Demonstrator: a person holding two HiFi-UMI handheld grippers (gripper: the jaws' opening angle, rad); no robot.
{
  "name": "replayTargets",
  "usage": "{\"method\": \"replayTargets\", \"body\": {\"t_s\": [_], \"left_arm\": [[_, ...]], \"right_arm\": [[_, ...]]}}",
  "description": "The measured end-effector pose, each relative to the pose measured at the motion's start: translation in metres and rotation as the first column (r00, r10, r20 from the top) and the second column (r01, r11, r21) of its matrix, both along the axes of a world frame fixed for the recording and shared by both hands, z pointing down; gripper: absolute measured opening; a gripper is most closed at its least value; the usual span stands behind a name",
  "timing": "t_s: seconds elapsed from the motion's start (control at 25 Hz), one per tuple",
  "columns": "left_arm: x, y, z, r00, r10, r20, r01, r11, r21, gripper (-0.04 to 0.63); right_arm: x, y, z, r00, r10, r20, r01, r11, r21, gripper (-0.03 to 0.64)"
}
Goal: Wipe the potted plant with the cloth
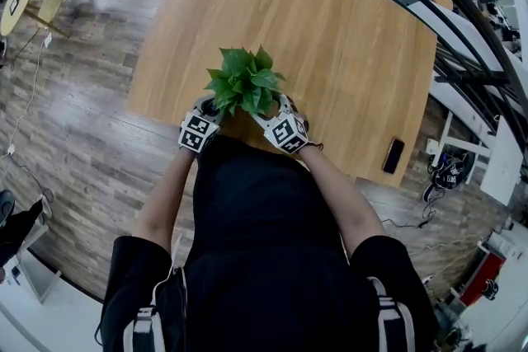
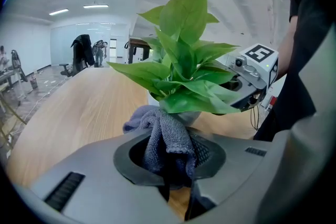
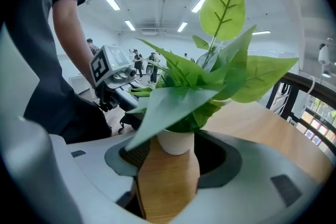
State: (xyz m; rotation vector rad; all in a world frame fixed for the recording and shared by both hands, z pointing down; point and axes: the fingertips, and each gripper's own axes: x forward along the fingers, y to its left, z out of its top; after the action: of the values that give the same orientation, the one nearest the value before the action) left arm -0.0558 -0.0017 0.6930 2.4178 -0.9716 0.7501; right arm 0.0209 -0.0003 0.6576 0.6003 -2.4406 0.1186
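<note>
We have a small potted plant [image 1: 245,82] with broad, glossy, bright green leaves, pointed at the tips and clearly veined, that fan out wider than its pot. The pot [image 3: 175,141] is plain white and rounded, and stands upright. It sits on a light wooden table [image 1: 330,29], close to the near edge, right in front of our body and between our two tools.

The cloth [image 2: 167,134] is a grey-blue knitted rag, bunched and folded over itself. Its free end bulges up towards the pot and lies just under the lowest leaves; we cannot tell whether it touches the pot.

Our left gripper [image 2: 170,157] is clamped on that cloth, with the fabric filling the gap between its jaws. It points at the plant from the left and sits low, near the tabletop, with our left forearm stretched forward.

Our right gripper [image 3: 176,160] comes in from the opposite side with its jaws spread wide. The bare wood of the table shows between them, and the white pot stands at their far end, inside the opening. We cannot tell whether either pad touches it. From the head view both marker cubes flank the foliage, the right one a little lower in the picture, and our arms converge on the plant.

A dark phone [image 1: 393,155] lies on the table, well off to the right near the edge.
</note>
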Motion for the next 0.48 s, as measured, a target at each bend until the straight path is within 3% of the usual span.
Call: {"method": "replayTargets", "body": {"t_s": [0.24,0.48], "left_arm": [[-0.015,-0.011,0.003,0.997,-0.071,-0.023,0.07,0.997,-0.02,0.115],[-0.008,-0.014,0.006,0.999,-0.048,-0.004,0.048,0.999,-0.02,0.115]], "right_arm": [[-0.004,0.031,0.003,0.991,-0.132,0.002,0.132,0.991,-0.019,0.247],[0.011,-0.002,0.001,1.0,-0.003,0.018,0.004,1.0,-0.025,0.247]]}}
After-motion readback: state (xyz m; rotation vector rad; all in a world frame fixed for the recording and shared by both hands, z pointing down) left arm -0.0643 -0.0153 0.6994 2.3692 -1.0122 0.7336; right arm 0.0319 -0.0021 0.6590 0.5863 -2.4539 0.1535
